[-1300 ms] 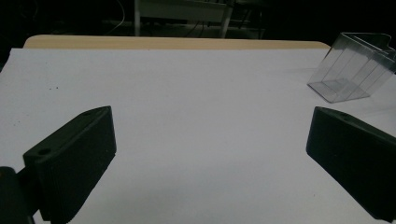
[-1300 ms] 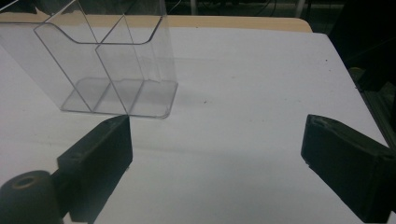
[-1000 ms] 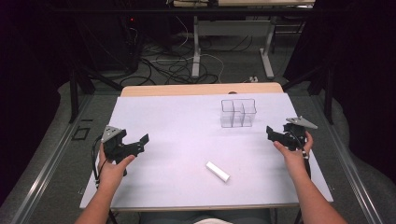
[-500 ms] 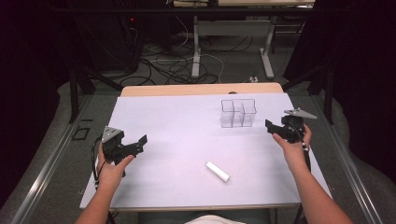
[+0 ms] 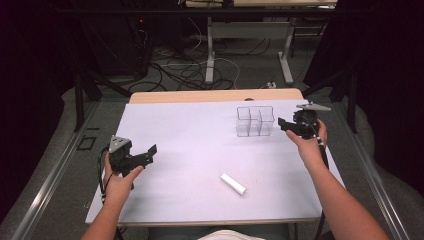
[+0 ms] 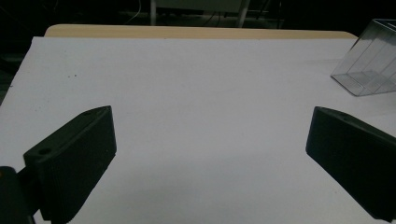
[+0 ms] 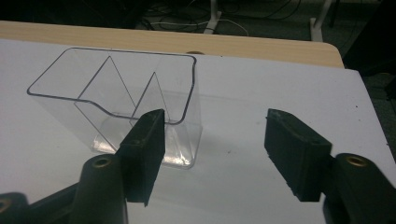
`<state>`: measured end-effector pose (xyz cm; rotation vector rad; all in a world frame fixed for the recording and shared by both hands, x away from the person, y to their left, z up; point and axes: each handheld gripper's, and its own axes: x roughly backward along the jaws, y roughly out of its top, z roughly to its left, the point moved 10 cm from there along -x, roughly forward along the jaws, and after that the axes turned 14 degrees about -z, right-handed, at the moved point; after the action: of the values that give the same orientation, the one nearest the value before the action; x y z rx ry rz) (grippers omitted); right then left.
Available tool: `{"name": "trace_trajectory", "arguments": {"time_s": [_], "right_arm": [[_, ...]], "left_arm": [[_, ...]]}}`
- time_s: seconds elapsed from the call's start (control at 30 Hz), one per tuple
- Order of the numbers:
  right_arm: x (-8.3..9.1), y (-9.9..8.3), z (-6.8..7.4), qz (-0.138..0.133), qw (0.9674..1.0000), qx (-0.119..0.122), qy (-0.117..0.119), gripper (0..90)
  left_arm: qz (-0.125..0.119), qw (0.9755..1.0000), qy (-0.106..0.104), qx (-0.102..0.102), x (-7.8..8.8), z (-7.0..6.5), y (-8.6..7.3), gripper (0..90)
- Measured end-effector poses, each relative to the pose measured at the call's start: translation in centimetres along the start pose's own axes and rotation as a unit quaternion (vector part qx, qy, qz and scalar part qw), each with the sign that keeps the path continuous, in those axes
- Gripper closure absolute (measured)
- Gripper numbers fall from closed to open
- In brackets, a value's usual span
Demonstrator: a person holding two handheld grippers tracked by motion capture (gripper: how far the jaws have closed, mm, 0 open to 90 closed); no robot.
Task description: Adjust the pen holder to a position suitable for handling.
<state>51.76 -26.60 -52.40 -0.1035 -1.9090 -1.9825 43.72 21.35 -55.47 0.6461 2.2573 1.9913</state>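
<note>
Jaws of our right gripper (image 5: 286,124) have just been closing, now half apart with nothing between them; the clear divided container (image 5: 255,120) sits just to their left, near wall facing us. Left gripper (image 5: 149,152) gapes wide, empty, well apart. White cylinder (image 5: 233,184) lies diagonally between both hands.

Both hands hold grippers low over the table.

The left gripper (image 5: 150,152) sits near the left edge, jaws wide apart. The right gripper (image 5: 281,123), at the far right, has just been closing, its jaws apart with nothing between them.
</note>
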Motion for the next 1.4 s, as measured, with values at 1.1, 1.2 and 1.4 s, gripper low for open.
{"name": "trace_trajectory", "arguments": {"time_s": [1.1, 1.2, 1.4], "right_arm": [[-6.7, 0.1, 0.6, 0.089, 0.996, -0.005, 0.001, 56.1], [-7.1, -0.3, 0.5, 0.098, 0.9952, -0.008, -0.001, 57.8], [-7.6, -0.7, 0.4, 0.103, 0.9945, -0.019, -0.006, 61.0]], "left_arm": [[0.012, 0.9999, 0.002, 0.0, -0.1, 0.2, -0.4, 3.2], [0.014, 0.9999, 0.003, -0.001, -0.2, 0.2, -0.4, 3.4], [0.015, 0.9999, 0.003, 0.0, -0.2, 0.2, -0.5, 3.7]]}}
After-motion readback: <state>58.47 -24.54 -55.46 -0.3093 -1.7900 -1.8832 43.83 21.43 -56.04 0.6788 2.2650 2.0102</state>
